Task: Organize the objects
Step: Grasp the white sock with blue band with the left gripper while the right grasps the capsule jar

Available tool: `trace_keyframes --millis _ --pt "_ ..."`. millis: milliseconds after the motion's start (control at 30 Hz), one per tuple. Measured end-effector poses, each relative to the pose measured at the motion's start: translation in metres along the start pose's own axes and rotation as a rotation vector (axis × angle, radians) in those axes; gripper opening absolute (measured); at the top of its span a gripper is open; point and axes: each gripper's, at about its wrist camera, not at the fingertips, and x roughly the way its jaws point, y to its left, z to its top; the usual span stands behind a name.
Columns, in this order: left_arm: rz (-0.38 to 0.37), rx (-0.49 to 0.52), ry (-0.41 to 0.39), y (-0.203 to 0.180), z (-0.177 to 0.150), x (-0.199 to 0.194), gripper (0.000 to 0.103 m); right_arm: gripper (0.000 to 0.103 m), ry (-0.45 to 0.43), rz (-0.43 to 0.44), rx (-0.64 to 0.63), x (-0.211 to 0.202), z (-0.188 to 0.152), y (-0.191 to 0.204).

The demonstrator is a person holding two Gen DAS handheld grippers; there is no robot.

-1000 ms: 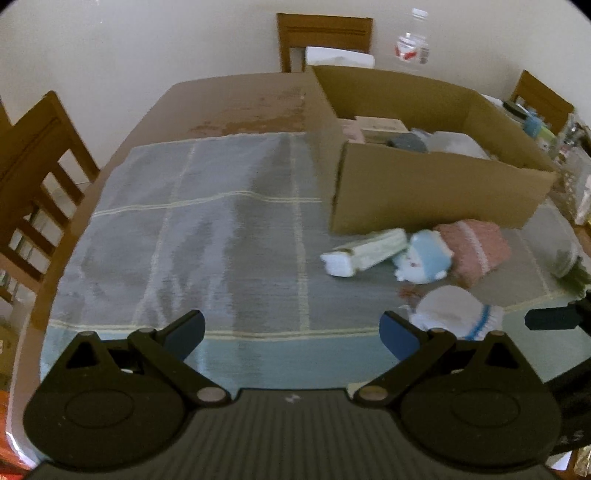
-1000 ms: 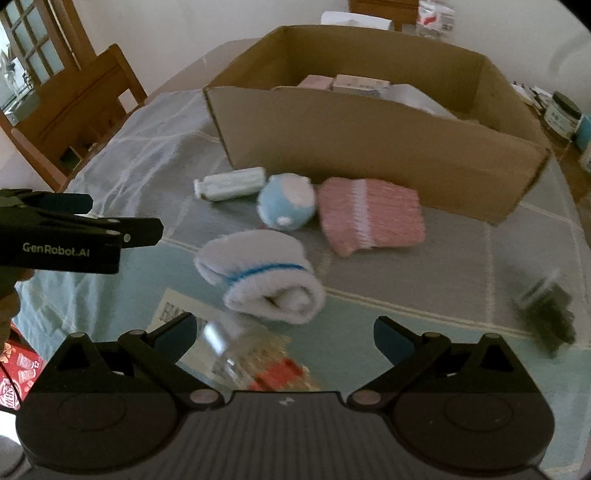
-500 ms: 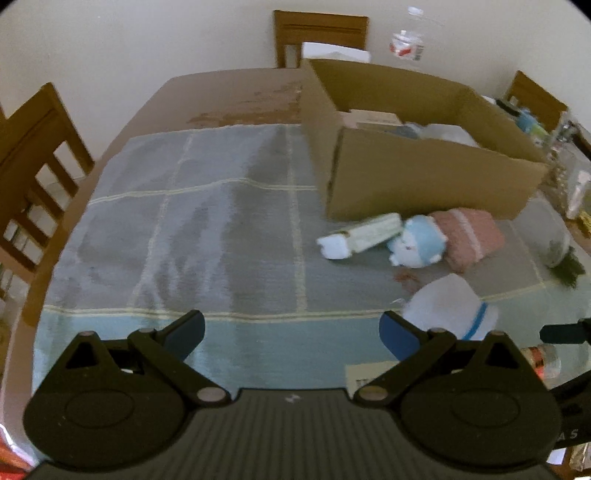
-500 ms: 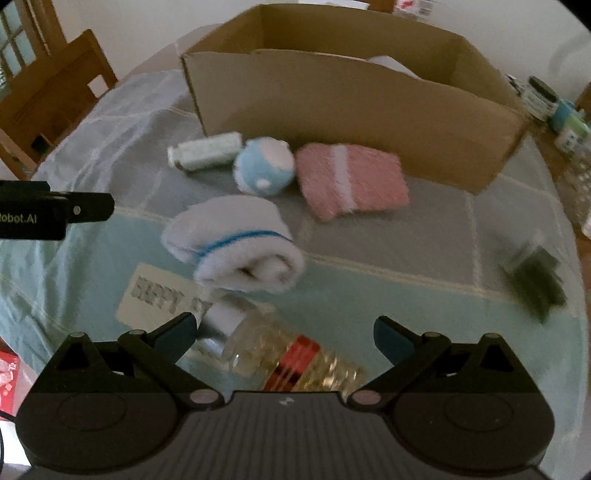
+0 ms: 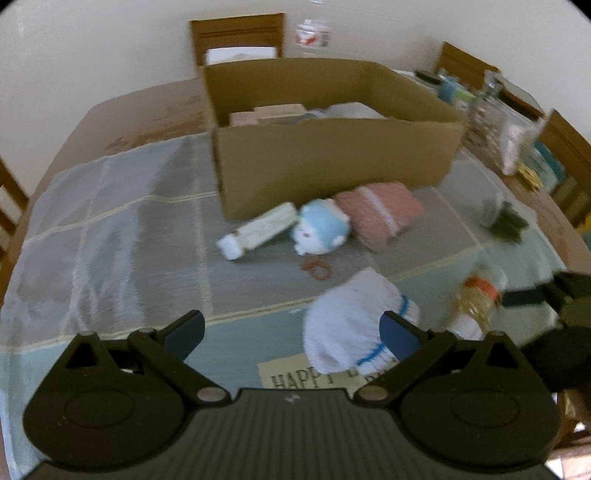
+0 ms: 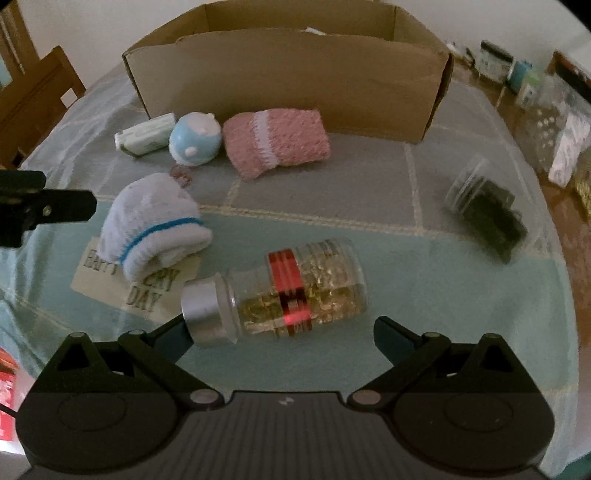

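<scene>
A clear jar with a red band and silver lid (image 6: 284, 288) lies on its side just ahead of my open right gripper (image 6: 282, 334); its lid hides the left fingertip. The same jar (image 5: 476, 295) shows in the left wrist view. A rolled white sock with a blue stripe (image 6: 155, 225) (image 5: 354, 321) rests on a printed card (image 6: 147, 288), partly behind the right finger of my open left gripper (image 5: 291, 330). Farther back lie a pink sock (image 6: 277, 142), a blue-and-white plush (image 6: 195, 138), a pale tube (image 6: 146, 134) and red rubber bands (image 5: 317, 267), before a cardboard box (image 6: 288, 74).
A plastic tub with black clips spilling out (image 6: 484, 210) lies at the right on the checked cloth (image 5: 110, 229). Jars and packets (image 6: 554, 110) crowd the table's right edge. Wooden chairs (image 5: 236, 33) stand around the table. The box holds several items.
Both grippers have pulled back and swung; the jar now lies fully in view before the right gripper, and the left wrist view has turned right toward the white sock and box.
</scene>
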Motion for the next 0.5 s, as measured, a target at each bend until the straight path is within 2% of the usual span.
trace_keyframes --millis 100,233,500 --pt "-0.015 0.051 0.003 -0.009 -0.001 0.001 0.100 0.103 -0.008 0.006 -0.026 0.007 0.002 -0.004" --pt "-0.026 0.070 0.013 -0.014 -0.004 0.001 0.100 0.103 -0.041 -0.002 -0.116 0.013 0.007 -0.002" --pt "-0.034 0.091 0.050 -0.025 -0.008 0.014 0.100 0.103 -0.052 0.010 -0.124 0.015 0.013 -0.025"
